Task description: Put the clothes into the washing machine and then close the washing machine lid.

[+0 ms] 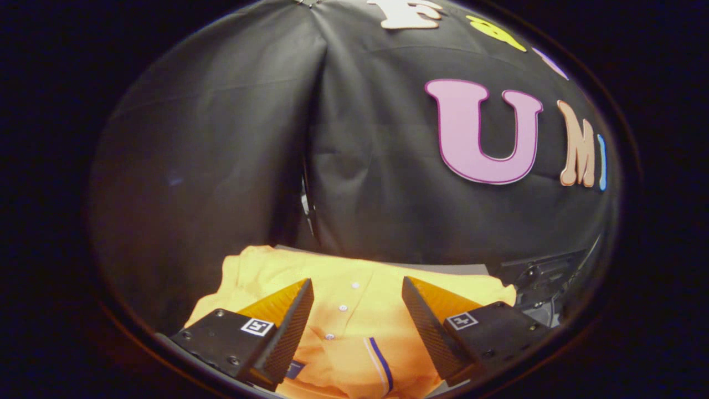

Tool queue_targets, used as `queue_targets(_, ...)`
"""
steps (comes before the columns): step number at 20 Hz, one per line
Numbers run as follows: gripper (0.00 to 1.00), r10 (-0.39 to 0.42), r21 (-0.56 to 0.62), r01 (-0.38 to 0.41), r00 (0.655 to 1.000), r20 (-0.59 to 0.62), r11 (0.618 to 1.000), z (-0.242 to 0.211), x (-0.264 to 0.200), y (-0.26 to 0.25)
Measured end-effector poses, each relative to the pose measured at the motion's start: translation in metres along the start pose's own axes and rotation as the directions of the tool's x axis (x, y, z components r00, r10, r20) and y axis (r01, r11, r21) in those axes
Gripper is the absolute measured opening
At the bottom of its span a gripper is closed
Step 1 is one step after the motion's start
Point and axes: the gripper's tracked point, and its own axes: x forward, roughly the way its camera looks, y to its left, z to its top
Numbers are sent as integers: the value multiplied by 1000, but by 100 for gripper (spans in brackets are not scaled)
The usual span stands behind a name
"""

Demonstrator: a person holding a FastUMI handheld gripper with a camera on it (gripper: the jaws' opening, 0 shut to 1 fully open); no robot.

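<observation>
I see my gripper (357, 310) spread wide, gripping nothing, over the folded orange button-front shirt (354, 332); loading apparently not begun, lid closing outstanding.

Backdrop: I see the black cloth wall (221, 138) across the upper and middle frame, with a vertical crease at centre | Surface: a thin strip of grey tabletop (443, 269) at lower centre-right, just under the cloth | Lower right: black hardware (540, 277), which I can't identify
</observation>
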Motion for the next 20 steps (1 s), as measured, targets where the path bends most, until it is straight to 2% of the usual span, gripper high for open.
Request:
queue_targets(8, 98, -19, -59, 10, 989, -150, 998, -40, 24, 6)
queue_targets(11, 97, 24, -39, -32, 982, -185, 999, -47, 27, 15)
queue_targets(12, 85, 31, -32, -37, 981, -189, 999, -47, 25, 16)
queue_targets(14, 73, 55, -39, -64, 980, -189, 997, -45, 28, 18)
queue_targets(18, 14, 62, -61, -74, 982, -180, 995, -45, 21, 23)
queue_targets(20, 4, 58, -82, -74, 982, -177, 994, -46, 18, 21)
